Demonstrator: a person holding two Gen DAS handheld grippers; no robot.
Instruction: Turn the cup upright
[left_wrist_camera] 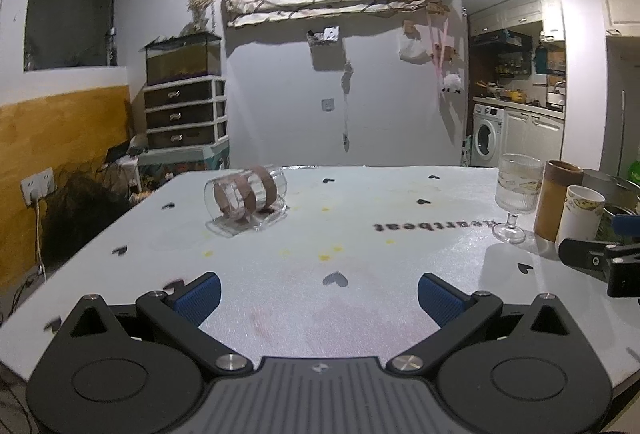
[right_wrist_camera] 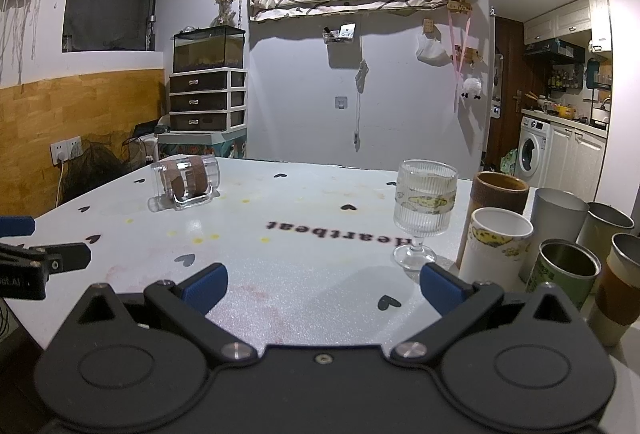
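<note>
A clear glass cup with brown bands and a handle (left_wrist_camera: 246, 198) lies on its side on the white table (left_wrist_camera: 320, 234), far left of centre. It also shows in the right wrist view (right_wrist_camera: 186, 182) at the far left. My left gripper (left_wrist_camera: 319, 297) is open and empty, low over the near table, well short of the cup. My right gripper (right_wrist_camera: 324, 288) is open and empty near the table's front, to the right of the left one. The right gripper's tip shows at the right edge of the left wrist view (left_wrist_camera: 600, 260).
Upright at the right: a ribbed stemmed glass (right_wrist_camera: 424, 209), a brown tube cup (right_wrist_camera: 500, 193), a white printed cup (right_wrist_camera: 494, 246) and several metal cups (right_wrist_camera: 564, 270). The table edge runs behind the lying cup. A drawer unit (right_wrist_camera: 206, 99) stands beyond.
</note>
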